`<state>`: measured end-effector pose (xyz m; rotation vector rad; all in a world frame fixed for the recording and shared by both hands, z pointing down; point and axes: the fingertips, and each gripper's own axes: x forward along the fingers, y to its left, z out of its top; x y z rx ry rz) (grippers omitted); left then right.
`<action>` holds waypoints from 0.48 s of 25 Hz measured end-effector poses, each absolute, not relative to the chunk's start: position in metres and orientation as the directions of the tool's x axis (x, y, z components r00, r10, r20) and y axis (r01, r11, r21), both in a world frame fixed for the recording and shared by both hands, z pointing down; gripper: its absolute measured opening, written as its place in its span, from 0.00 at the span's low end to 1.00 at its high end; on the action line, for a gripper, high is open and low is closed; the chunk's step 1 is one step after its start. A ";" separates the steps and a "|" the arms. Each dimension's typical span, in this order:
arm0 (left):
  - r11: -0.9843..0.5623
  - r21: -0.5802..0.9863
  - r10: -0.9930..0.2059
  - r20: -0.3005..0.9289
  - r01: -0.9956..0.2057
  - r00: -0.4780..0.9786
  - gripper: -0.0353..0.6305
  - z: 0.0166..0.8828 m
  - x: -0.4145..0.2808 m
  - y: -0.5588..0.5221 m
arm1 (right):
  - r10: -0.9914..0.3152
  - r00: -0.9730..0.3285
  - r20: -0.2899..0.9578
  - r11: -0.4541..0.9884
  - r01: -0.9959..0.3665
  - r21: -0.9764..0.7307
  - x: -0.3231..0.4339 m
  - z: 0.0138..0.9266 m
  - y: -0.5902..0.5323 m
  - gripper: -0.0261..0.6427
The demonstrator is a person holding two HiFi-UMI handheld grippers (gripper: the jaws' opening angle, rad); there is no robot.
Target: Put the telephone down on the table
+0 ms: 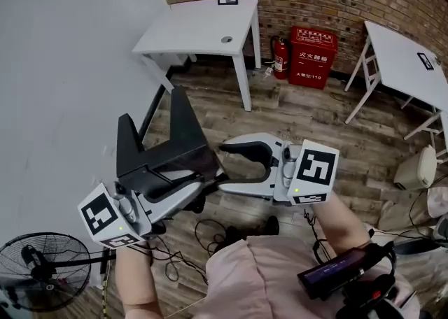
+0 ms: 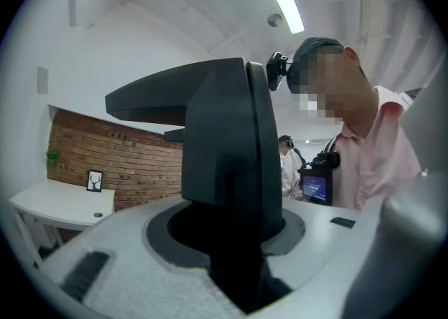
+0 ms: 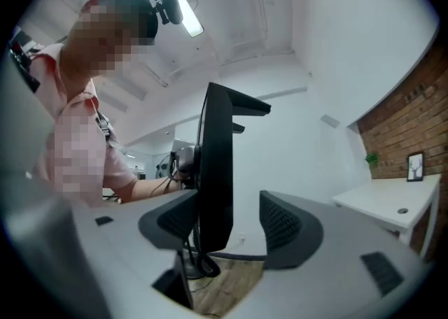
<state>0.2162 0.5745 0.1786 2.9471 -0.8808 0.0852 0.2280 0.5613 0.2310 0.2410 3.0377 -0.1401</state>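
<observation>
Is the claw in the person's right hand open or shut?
Open: pads of the right claw stand wide apart, pressing on nothing; the left claw holds the telephone.

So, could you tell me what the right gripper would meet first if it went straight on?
Probably the black telephone held by the left gripper. It stands just ahead of the right gripper's open jaws, though depth is hard to judge.

Telephone (image 1: pixel 164 153): black, matte, angular (two-pronged)
Pose: prongs upward, one taller
Place: held aloft, well apart from the white table (image 1: pixel 203 27)
</observation>
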 end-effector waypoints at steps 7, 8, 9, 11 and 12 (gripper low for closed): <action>-0.858 0.054 -0.502 0.123 -0.511 0.856 0.29 0.196 0.236 0.560 | 0.279 -0.954 -0.110 0.952 0.290 -0.095 0.232 0.230 0.567 0.35; -0.857 0.062 -0.502 0.120 -0.511 0.857 0.29 0.199 0.235 0.558 | 0.280 -0.954 -0.107 0.952 0.291 -0.096 0.230 0.232 0.565 0.31; -0.857 0.069 -0.501 0.116 -0.510 0.858 0.29 0.202 0.233 0.555 | 0.281 -0.954 -0.101 0.952 0.291 -0.098 0.228 0.235 0.562 0.31; -0.857 0.090 -0.498 0.110 -0.508 0.860 0.29 0.208 0.229 0.548 | 0.283 -0.955 -0.086 0.951 0.291 -0.107 0.224 0.241 0.555 0.30; -0.856 0.105 -0.496 0.110 -0.507 0.861 0.29 0.212 0.226 0.544 | 0.281 -0.956 -0.078 0.951 0.289 -0.112 0.221 0.245 0.551 0.30</action>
